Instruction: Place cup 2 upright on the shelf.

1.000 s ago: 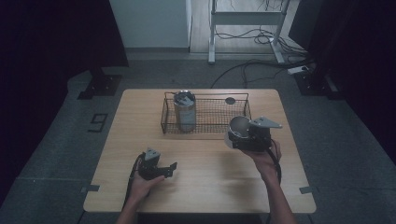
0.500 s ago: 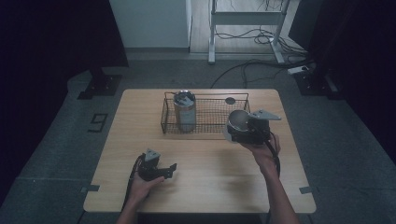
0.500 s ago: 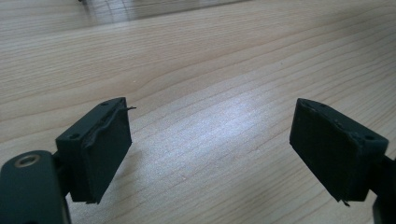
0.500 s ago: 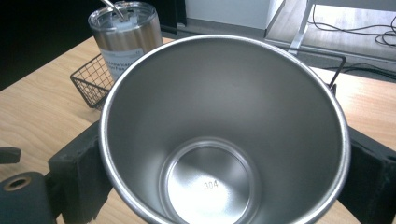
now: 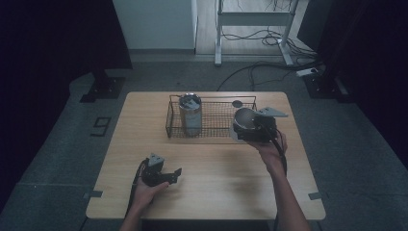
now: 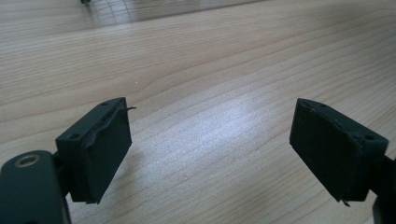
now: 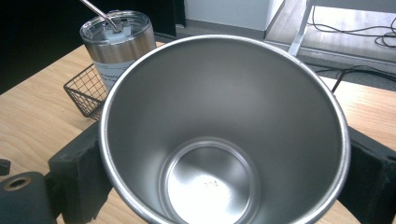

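Cup (image 7: 224, 135), steel and empty, sits clamped upright in right gripper (image 5: 251, 130), held at the right end of wire basket (image 5: 211, 132), where a lidded tumbler (image 5: 190, 115) stands. Step judged: transfer into basket. Next: clear the rim, lower inside, release. Left gripper (image 5: 168, 175) rests on table (image 5: 216, 192), jaws apart, empty.

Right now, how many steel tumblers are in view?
2. A lidded tumbler with a straw stands at the left end of the wire basket. An open tumbler, empty, is gripped in the right claw at the basket's right end. None looks hidden.
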